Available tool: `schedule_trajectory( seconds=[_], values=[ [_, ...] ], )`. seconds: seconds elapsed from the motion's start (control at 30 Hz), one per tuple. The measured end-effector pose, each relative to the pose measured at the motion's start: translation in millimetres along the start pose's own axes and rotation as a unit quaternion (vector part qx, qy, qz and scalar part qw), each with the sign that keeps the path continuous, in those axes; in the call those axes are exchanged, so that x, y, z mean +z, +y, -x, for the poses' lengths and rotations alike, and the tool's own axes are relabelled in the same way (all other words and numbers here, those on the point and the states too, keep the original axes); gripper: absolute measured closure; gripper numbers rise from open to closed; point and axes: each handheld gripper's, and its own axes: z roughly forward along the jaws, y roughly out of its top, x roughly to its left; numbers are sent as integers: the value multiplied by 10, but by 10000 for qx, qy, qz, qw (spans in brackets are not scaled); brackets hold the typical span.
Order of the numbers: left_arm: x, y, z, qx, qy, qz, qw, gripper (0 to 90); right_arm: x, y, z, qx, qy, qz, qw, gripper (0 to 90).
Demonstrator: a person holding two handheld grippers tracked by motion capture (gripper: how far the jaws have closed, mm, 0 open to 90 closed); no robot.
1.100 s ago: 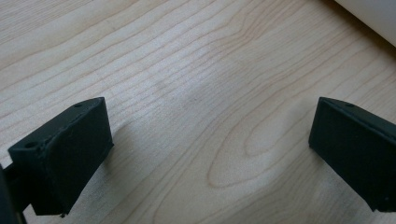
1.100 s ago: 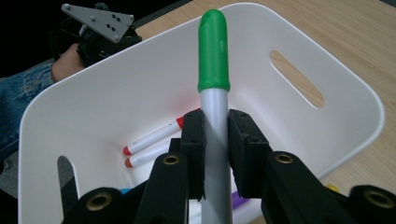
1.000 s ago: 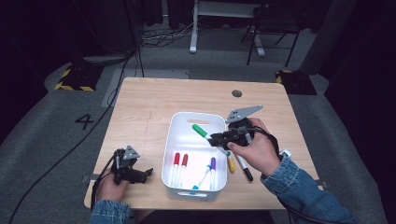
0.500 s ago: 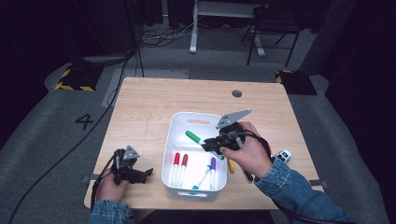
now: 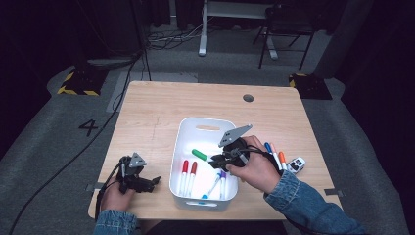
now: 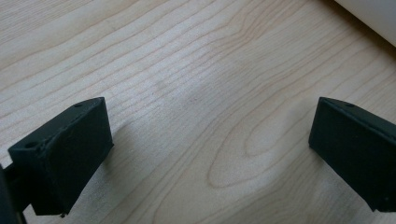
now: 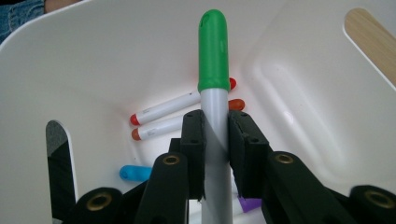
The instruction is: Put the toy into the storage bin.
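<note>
The green marker [image 7: 213,70] was pinched tight in the right tongs [image 5: 221,160], over the middle of the white bin [image 5: 182,139]. Dropped too soon, it could bounce out. The left tongs [image 6: 210,140] stood wide, empty, lower left.

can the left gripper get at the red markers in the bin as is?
Probably yes. The left gripper is open and empty just left of the white bin; the red markers lie by the near wall, uncovered. It must clear the rim.

A green-capped grey marker [image 7: 213,60] was seen in a white bin [image 5: 188,132]; the tabletop [image 5: 156,107] was pale wood-grained.
</note>
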Motion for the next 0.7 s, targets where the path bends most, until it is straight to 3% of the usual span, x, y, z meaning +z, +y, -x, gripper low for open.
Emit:
schedule_trajectory(
  seconds=[0.27,0.63,0.7],
  values=[
    [0,0,0,0,0,0,10000,0,84,-51,-61,-142,-6,-267,9995,772],
    [0,0,0,0,0,0,10000,0,84,-56,-129,-322,-58,-356,9988,766],
    [0,0,0,0,-1,1,10000,0,86,-59,-126,-269,-12,-430,9987,696]
  ],
)
